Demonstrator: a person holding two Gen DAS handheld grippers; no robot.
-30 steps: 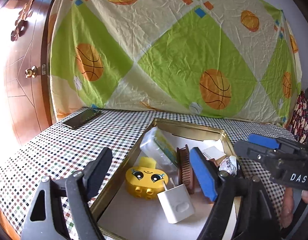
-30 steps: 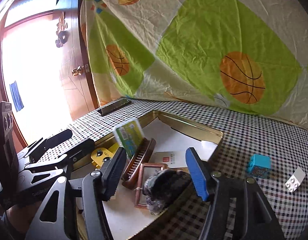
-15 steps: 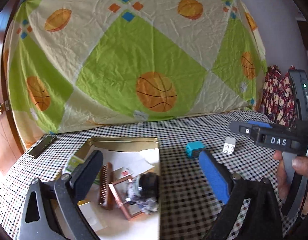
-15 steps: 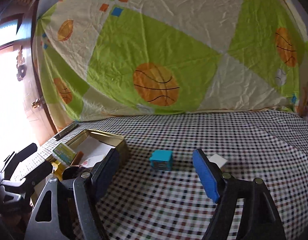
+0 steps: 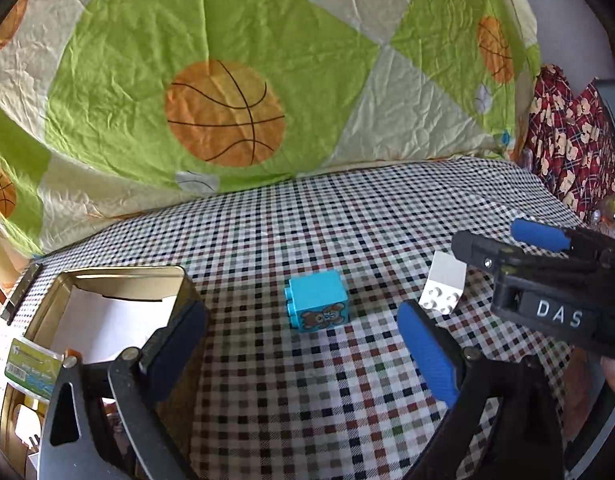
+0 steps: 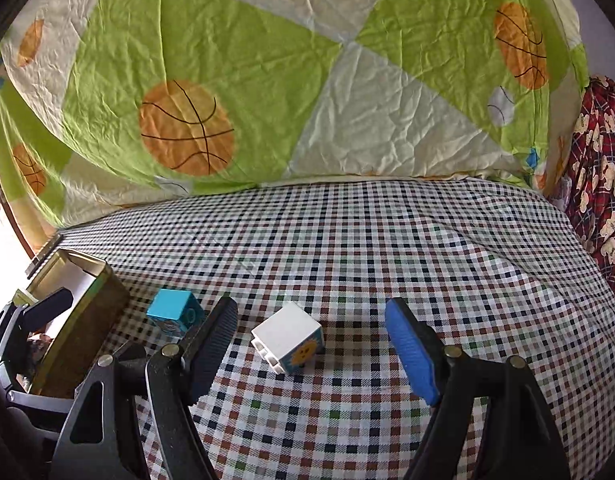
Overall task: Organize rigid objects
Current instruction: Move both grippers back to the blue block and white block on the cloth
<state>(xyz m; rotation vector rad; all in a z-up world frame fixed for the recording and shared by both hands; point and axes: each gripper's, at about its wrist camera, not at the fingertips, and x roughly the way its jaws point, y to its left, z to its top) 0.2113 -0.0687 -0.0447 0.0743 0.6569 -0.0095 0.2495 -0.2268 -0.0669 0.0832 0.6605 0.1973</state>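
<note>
Both tools swung from the tin to the blocks. Right tool point(image 6: 311, 344): spread, empty, white block point(image 6: 287, 336) on the bench between its fingers. Left tool point(image 5: 303, 344): spread, empty, blue block point(image 5: 317, 300) just ahead. Tin point(image 5: 119, 272): near the bench's left edge.
</note>
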